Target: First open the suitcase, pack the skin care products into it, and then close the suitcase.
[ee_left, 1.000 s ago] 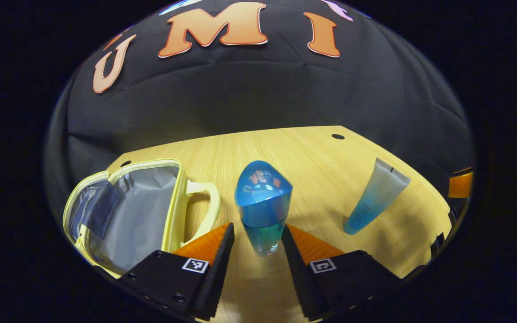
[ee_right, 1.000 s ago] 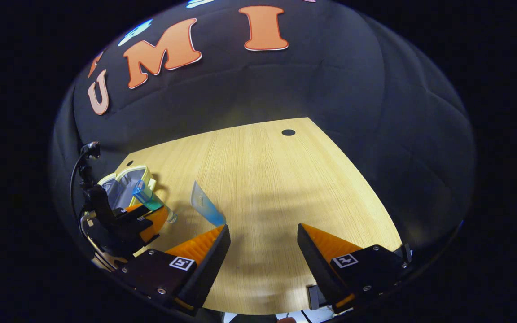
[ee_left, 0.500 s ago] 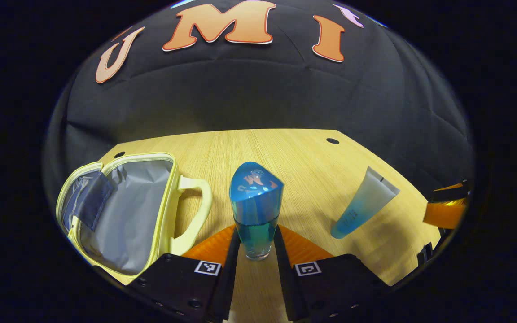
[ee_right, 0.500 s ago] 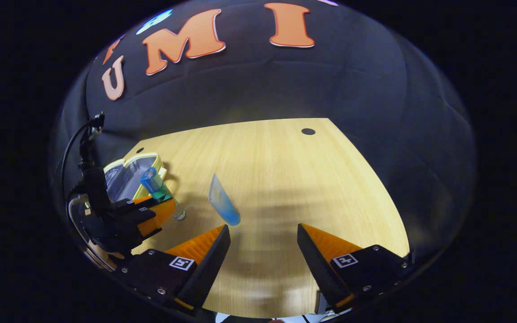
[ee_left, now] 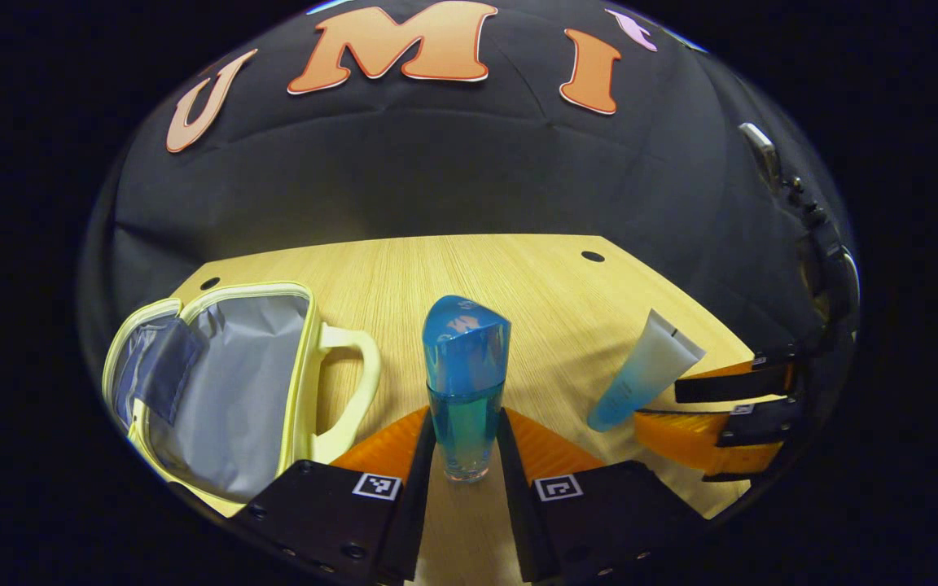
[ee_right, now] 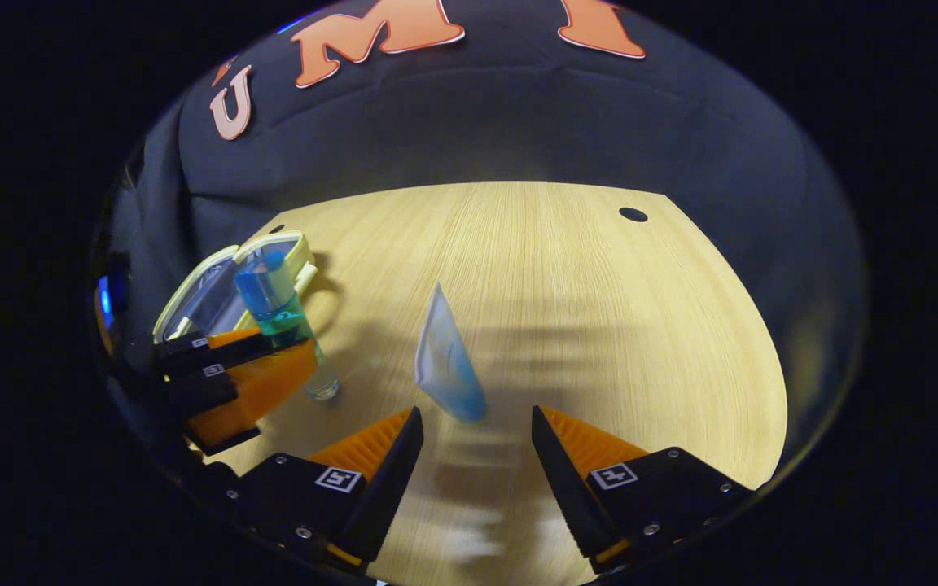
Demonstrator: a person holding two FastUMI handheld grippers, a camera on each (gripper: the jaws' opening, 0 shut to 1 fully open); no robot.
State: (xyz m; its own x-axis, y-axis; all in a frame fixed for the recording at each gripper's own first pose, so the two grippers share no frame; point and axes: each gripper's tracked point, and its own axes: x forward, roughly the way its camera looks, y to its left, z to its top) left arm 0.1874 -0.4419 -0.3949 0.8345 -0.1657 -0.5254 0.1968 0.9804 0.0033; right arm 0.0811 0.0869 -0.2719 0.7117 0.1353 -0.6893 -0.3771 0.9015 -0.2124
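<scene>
While the bottle (ee_left: 466,382) stands upright on the table (ee_left: 518,277), your left gripper (ee_left: 466,456) is clamped on its clear lower body, one finger pressing each side, with the blue cap rising above the fingertips. The gripper is held low and level, its fingers reaching forward just above the wood. To the left of this gripper lies the suitcase (ee_left: 225,382), a small yellow zip case with its lid thrown open, the grey lining showing and the handle turned toward the bottle. To the gripper's right, the tube (ee_left: 644,381) lies flat on the table, cap end nearer you.

Your right gripper (ee_right: 471,443) is spread wide with nothing between its fingers. It is tilted down toward the table, and the tube (ee_right: 446,368) sits just ahead of the fingertips, in line with the gap, its flat crimped end pointing away. It is blurred here, so I cannot tell whether a finger touches it.

The left gripper view shows the inside of the case. It also catches your right gripper from the side at its far right, fingers beside the tube. The right gripper view shows the left gripper side-on at its left, holding the bottle (ee_right: 273,305), with the case (ee_right: 225,281) behind it.
</scene>
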